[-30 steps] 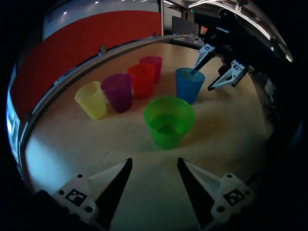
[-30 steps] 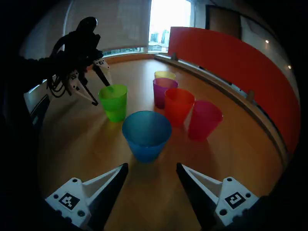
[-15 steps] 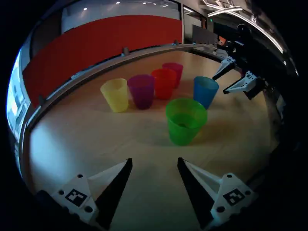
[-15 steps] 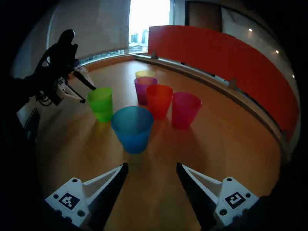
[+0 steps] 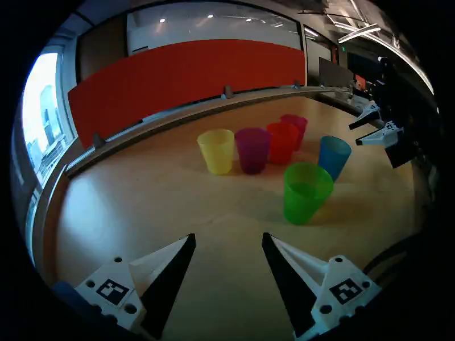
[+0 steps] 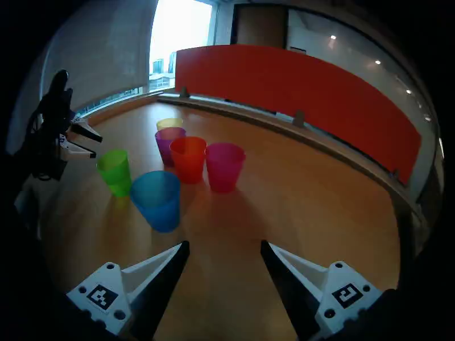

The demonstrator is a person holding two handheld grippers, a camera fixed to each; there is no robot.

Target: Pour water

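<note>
Holding left gripper (image 5: 228, 235) and right gripper (image 6: 224, 243) spread, empty, I'm risking toppling the green cup (image 5: 306, 192) crowding the blue cup (image 5: 334, 156).

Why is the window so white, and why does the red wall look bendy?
In the right gripper view, bright daylight washes out the window; in the left gripper view, the fisheye lens bends the red wall into a curve.
</note>
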